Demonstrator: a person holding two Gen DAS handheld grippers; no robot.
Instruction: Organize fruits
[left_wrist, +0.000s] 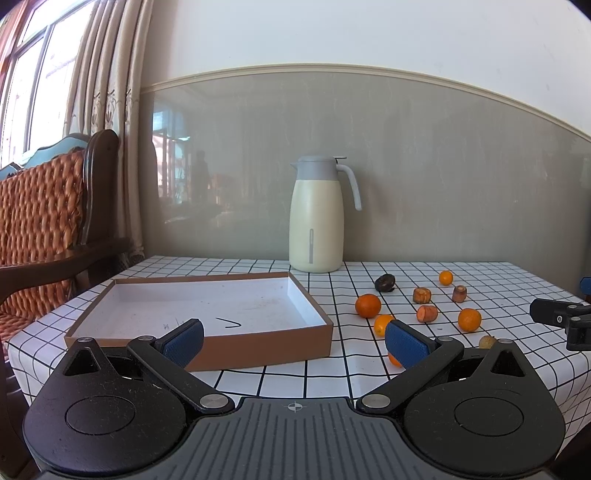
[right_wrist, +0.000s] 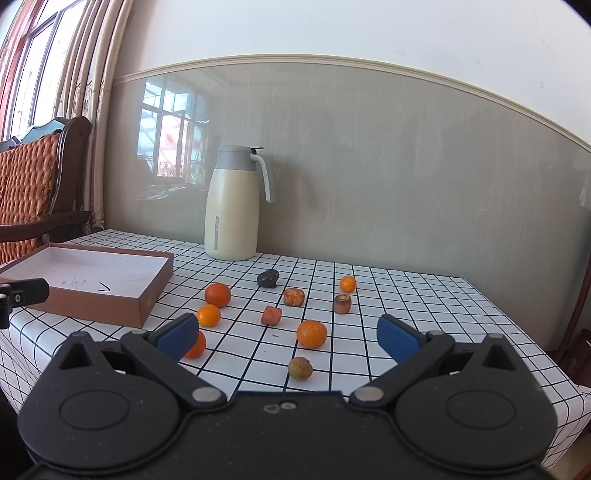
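Note:
Several oranges (right_wrist: 311, 333) (left_wrist: 368, 305) lie loose on the checked tablecloth, with brown and orange fruit pieces (right_wrist: 271, 315), a dark fruit (right_wrist: 268, 278) and a small tan fruit (right_wrist: 300, 368). An empty brown cardboard tray (left_wrist: 207, 314) with a white inside sits to their left; it also shows in the right wrist view (right_wrist: 88, 280). My left gripper (left_wrist: 293, 341) is open and empty, in front of the tray's near right corner. My right gripper (right_wrist: 288, 338) is open and empty, hovering before the fruit. One orange (right_wrist: 195, 347) is partly hidden behind its left finger.
A cream thermos jug (left_wrist: 317, 218) with a grey lid stands at the back against the wall. A wooden chair with an orange cushion (left_wrist: 40, 221) stands left of the table. The table's front edge runs just before both grippers.

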